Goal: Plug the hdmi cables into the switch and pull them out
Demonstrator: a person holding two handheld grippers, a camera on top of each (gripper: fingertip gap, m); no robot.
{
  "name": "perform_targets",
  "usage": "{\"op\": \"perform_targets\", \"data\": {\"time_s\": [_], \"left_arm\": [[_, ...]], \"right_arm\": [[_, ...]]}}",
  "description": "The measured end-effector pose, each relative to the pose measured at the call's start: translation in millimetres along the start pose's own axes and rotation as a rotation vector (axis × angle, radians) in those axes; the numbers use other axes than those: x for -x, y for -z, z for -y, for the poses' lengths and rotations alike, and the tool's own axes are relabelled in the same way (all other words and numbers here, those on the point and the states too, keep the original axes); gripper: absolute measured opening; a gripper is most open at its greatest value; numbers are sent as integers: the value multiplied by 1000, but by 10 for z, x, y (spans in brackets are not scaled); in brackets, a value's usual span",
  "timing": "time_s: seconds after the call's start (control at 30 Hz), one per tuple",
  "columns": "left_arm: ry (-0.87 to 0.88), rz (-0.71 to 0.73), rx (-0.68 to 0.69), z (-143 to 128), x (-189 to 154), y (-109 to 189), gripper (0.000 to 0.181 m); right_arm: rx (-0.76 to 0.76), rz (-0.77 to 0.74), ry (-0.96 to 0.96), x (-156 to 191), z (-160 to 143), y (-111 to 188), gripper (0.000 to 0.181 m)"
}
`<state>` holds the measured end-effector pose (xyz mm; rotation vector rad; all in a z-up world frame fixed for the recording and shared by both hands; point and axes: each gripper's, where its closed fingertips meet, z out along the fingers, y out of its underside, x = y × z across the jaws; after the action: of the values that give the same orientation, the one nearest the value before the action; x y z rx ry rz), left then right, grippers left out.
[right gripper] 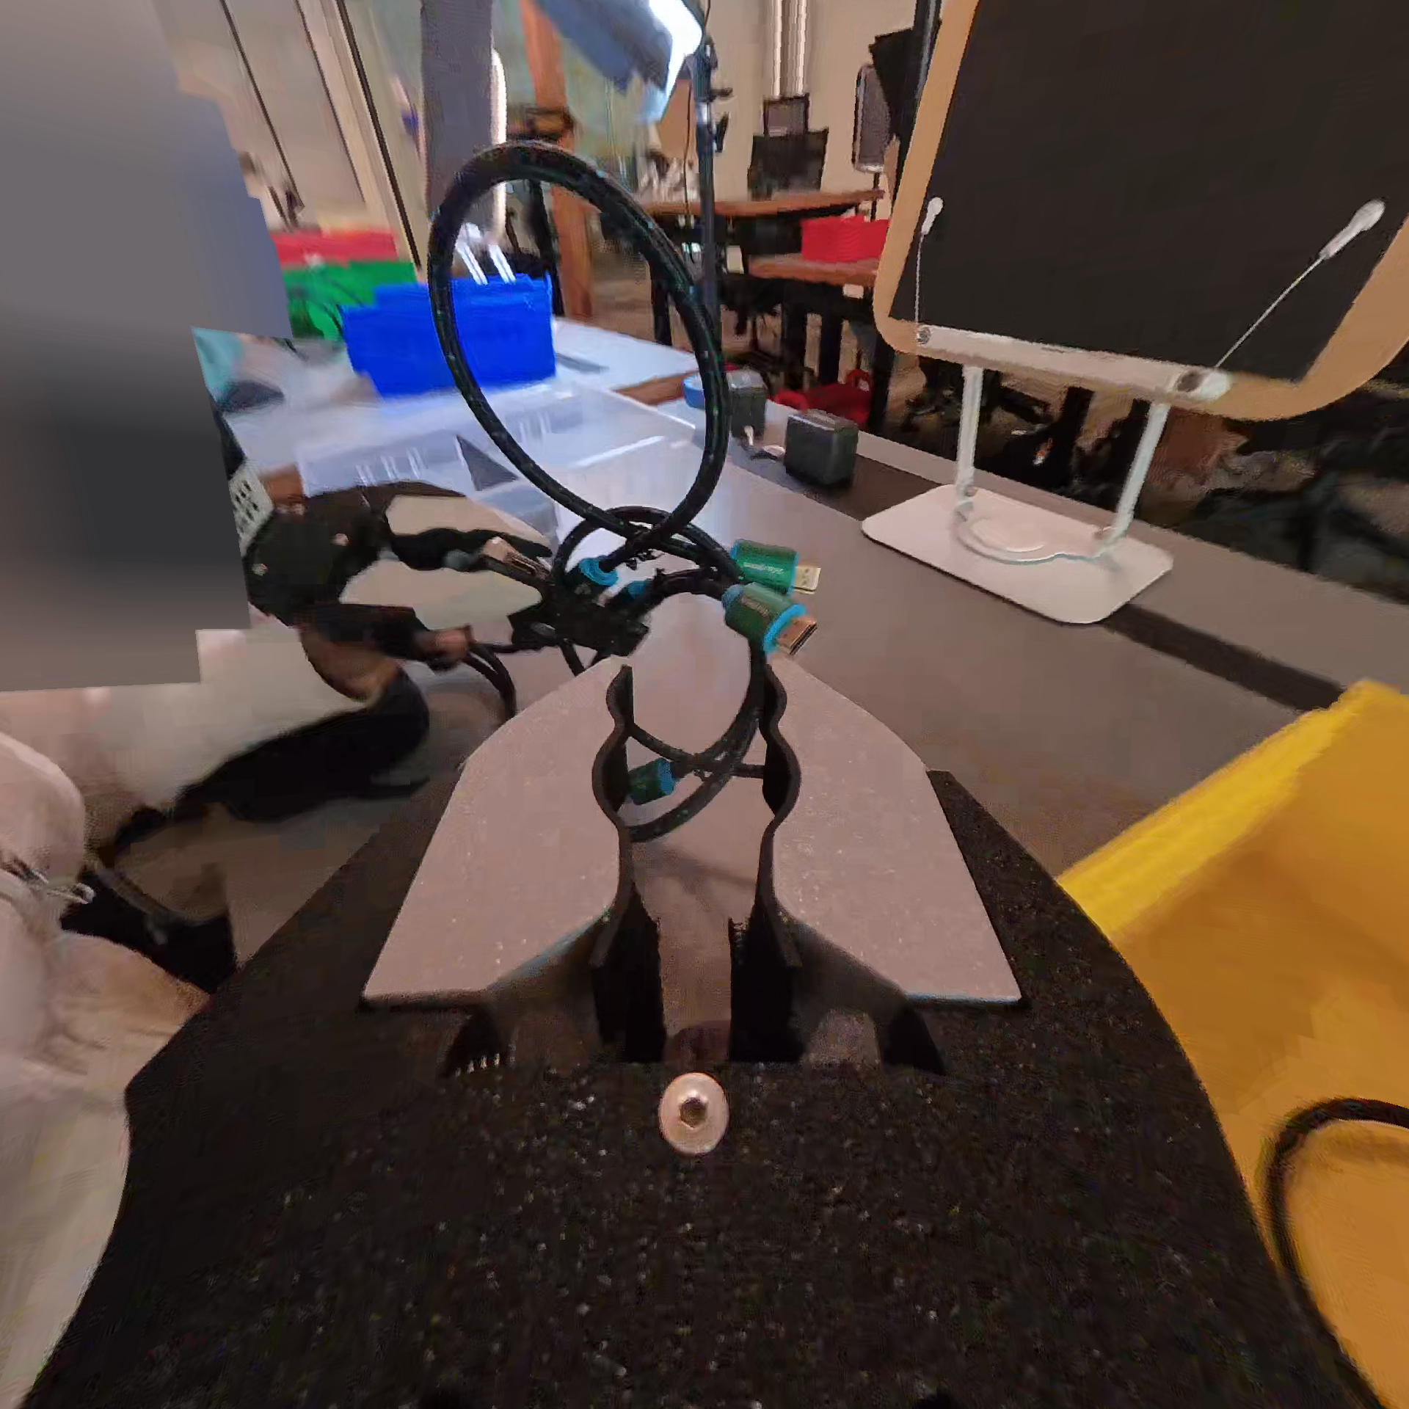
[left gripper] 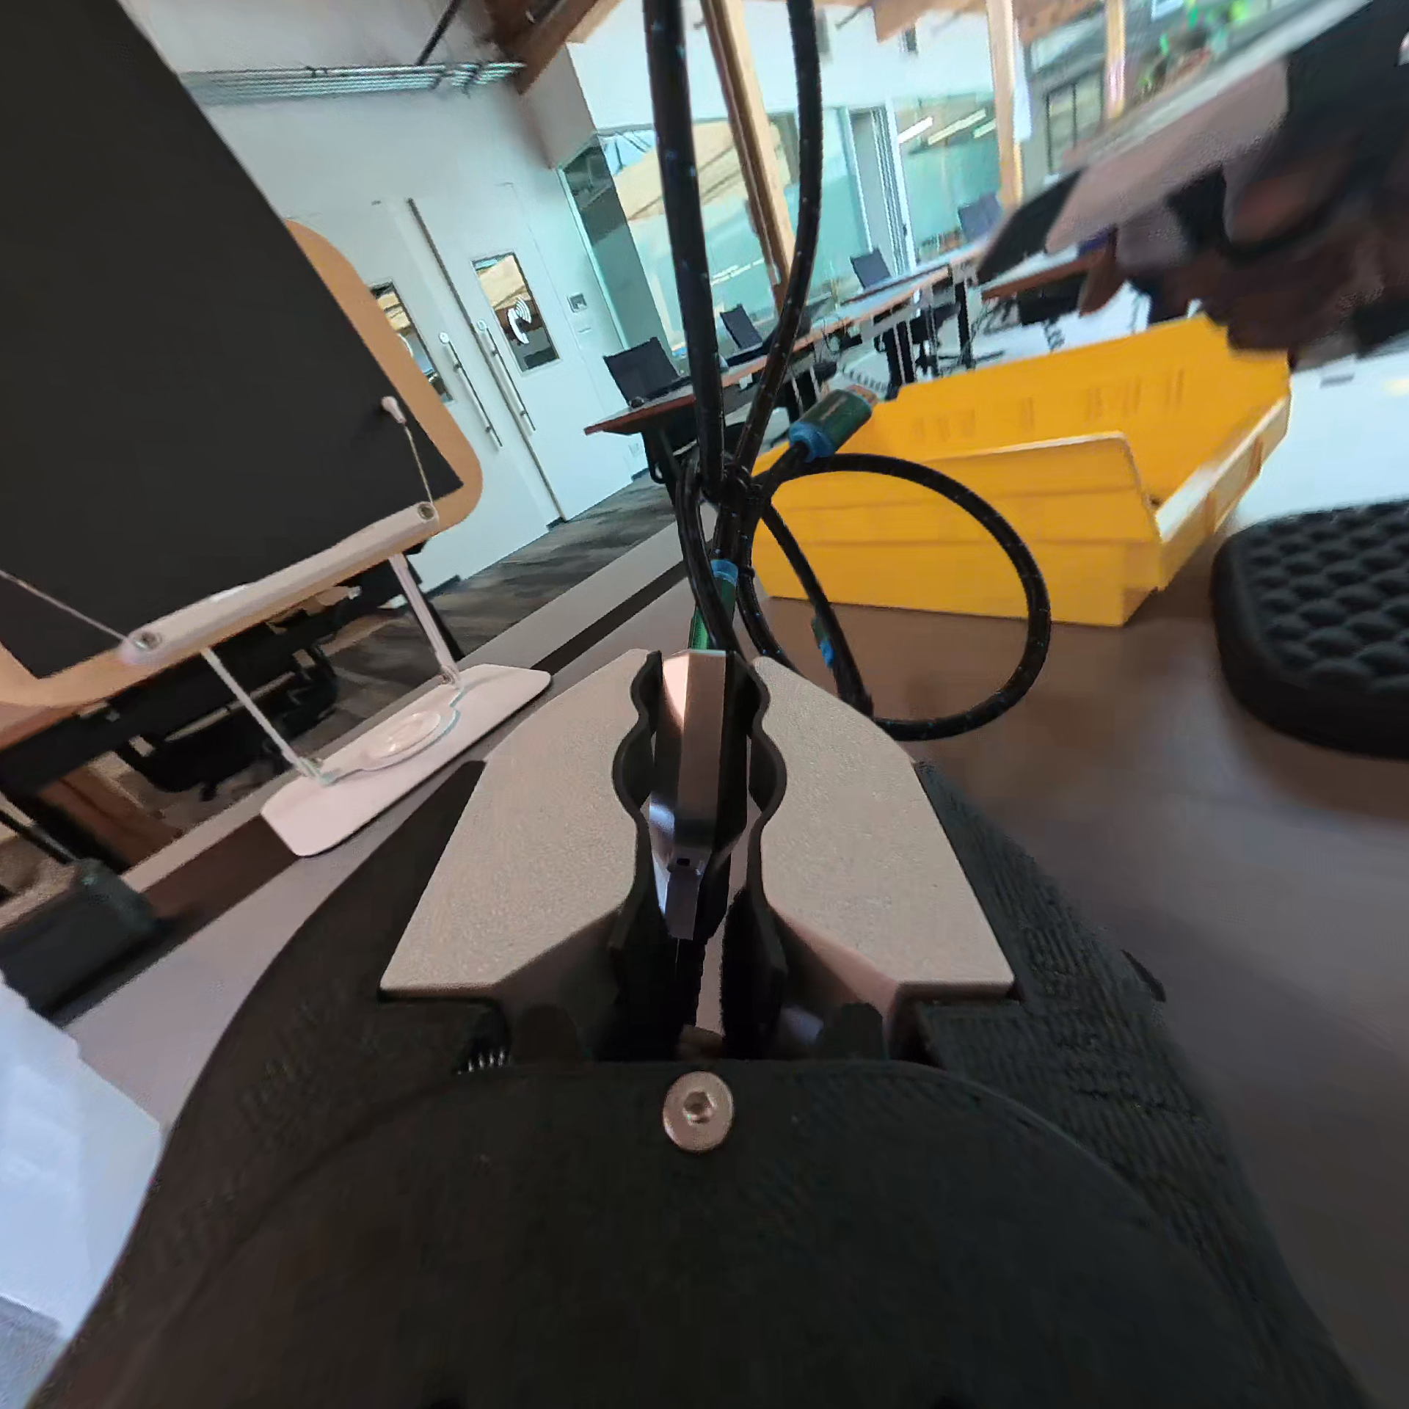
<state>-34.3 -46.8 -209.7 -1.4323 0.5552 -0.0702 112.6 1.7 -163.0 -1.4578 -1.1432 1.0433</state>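
Note:
My left gripper (left gripper: 690,671) is shut on the silver HDMI switch (left gripper: 686,762), seen edge-on between its grey fingers (left gripper: 534,839). Black braided HDMI cables (left gripper: 698,305) rise from the switch's far end, where green plugs with blue collars (left gripper: 720,591) sit. One cable loops right (left gripper: 1029,602), and a loose plug (left gripper: 831,415) hangs before the yellow bin. In the right wrist view, my right gripper (right gripper: 694,686) is open. Cable and a plug (right gripper: 648,781) show through its gap. Two loose plugs (right gripper: 762,617) hang just beyond it. The left gripper (right gripper: 427,595) holds the switch (right gripper: 507,560) at left.
A yellow bin (left gripper: 1029,488) stands on the dark table, and it fills the right of the right wrist view (right gripper: 1258,953). A black honeycomb pad (left gripper: 1327,625) lies at right. A dark panel on a white stand (left gripper: 404,762) stands at left. Blue bin (right gripper: 457,335) and clear container (right gripper: 572,442) sit behind.

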Motion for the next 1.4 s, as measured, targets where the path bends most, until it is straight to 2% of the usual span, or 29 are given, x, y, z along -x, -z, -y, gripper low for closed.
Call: {"op": "perform_targets", "data": {"time_s": [0.1, 0.17, 0.27, 0.37, 0.47, 0.5, 0.53, 0.57, 0.63, 0.7, 0.77, 0.83, 0.87, 0.97, 1.07, 1.23, 1.4], "left_arm": [[89, 6, -25, 13, 69, 21, 20], [135, 5, -39, 20, 99, 28, 20], [197, 12, -52, 21, 147, 36, 20], [271, 29, -60, 9, 218, 41, 20], [326, 64, -42, -44, 288, 34, 20], [336, 71, -35, -58, 299, 28, 20], [353, 72, -33, -64, 304, 20, 20], [374, 75, -30, -72, 310, 10, 21], [419, 77, -23, -91, 312, -10, 21], [465, 55, -25, -86, 283, -27, 21], [496, 27, -33, -64, 239, -38, 21], [492, 13, -31, -54, 208, -47, 21], [473, 13, -20, -62, 200, -51, 21], [350, 46, 14, -78, 213, -38, 20], [145, 99, 112, -157, 184, -62, 19], [-261, 151, 243, -217, 19, -136, 20], [-393, 229, 261, -196, 107, -89, 20]], "right_arm": [[-80, 16, -103, 140, -186, -179, 38], [-48, -50, -55, 154, -359, -280, 44], [-86, -181, 99, 210, -387, -352, 37], [-127, -324, 369, 396, -276, -444, 39], [-159, -506, 806, 639, -58, -511, 29], [-185, -509, 916, 776, 8, -563, 24], [-175, -448, 965, 915, -12, -677, 22], [-123, -360, 936, 1000, -117, -828, 22], [13, -235, 790, 1004, -430, -1117, 40], [85, -320, 834, 793, -580, -1291, 47], [126, -389, 1020, 682, -617, -1438, 40], [243, -460, 1066, 525, -697, -1545, 28], [285, -463, 1057, 480, -734, -1572, 16], [232, -378, 925, 548, -643, -1511, 10], [148, -236, 852, 709, -480, -1376, 10], [131, -179, 784, 755, -217, -1261, 15], [-58, -170, 500, 667, 197, -1010, 14]]}}
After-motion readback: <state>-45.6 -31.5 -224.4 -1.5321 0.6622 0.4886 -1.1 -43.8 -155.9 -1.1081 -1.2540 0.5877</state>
